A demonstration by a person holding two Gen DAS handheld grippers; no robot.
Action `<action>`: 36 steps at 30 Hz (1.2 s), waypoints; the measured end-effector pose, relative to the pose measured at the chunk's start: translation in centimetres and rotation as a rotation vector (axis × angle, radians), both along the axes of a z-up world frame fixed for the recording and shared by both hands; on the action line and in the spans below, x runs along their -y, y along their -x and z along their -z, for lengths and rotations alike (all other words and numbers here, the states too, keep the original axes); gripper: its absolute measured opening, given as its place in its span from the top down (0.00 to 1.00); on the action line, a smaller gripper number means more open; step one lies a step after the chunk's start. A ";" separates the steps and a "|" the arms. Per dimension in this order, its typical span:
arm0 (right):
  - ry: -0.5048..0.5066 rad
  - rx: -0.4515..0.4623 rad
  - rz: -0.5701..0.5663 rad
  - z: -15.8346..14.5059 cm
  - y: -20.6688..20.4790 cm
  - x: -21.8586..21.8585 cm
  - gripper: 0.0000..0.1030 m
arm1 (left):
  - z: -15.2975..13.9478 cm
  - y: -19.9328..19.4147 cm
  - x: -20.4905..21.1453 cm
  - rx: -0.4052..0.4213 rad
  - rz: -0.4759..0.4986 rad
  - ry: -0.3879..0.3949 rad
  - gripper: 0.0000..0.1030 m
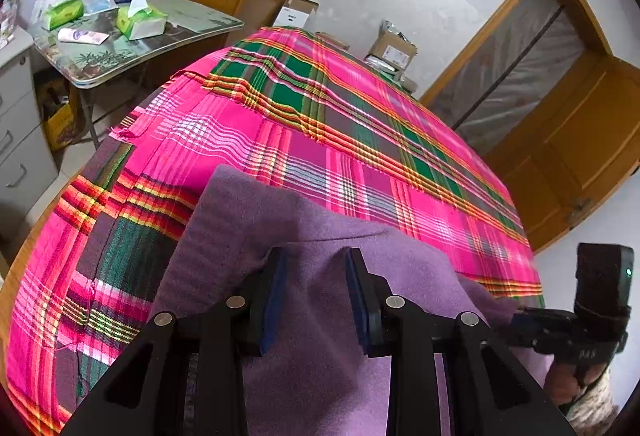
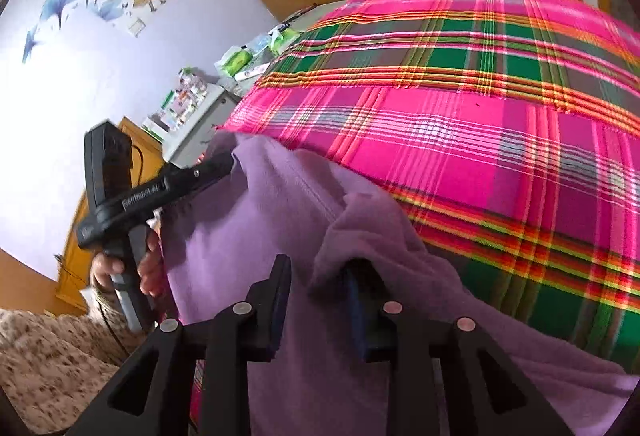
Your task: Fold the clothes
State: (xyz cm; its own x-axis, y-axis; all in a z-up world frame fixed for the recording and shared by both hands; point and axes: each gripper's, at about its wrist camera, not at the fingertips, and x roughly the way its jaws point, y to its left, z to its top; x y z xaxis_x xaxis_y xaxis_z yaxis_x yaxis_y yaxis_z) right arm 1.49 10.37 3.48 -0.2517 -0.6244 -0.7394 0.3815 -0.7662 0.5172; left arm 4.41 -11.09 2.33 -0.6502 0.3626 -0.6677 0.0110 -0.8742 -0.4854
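Two black two-finger grippers worked one soft purple fleece garment [image 1: 320, 356] on the pink-and-green plaid bedspread [image 1: 360, 139]; left gripper [image 1: 316, 300] and right gripper [image 2: 318, 310] each stood spread, fabric between fingers (grip uncertain). Folding looked barely begun; garment bunched at near edge
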 end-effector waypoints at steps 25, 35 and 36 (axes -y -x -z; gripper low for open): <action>0.010 0.098 0.132 2.4 9.2 -3.6 0.96 | 0.5 0.8 0.9 -0.015 0.012 -0.037 0.69; -0.126 -0.060 0.102 -1.4 5.9 -4.6 0.91 | 0.5 0.8 0.8 -0.013 0.007 -0.032 0.70; -0.147 -0.084 0.111 -1.8 5.3 -5.0 0.91 | 0.5 0.8 0.8 -0.012 0.006 -0.030 0.70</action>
State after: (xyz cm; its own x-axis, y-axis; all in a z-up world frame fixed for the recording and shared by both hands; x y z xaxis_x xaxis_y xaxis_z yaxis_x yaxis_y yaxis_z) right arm -3.77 15.34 5.29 -0.3772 -0.4762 -0.7944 0.3276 -0.8708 0.3665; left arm 3.65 -11.88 1.87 -0.6561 0.3860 -0.6484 0.0000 -0.8593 -0.5115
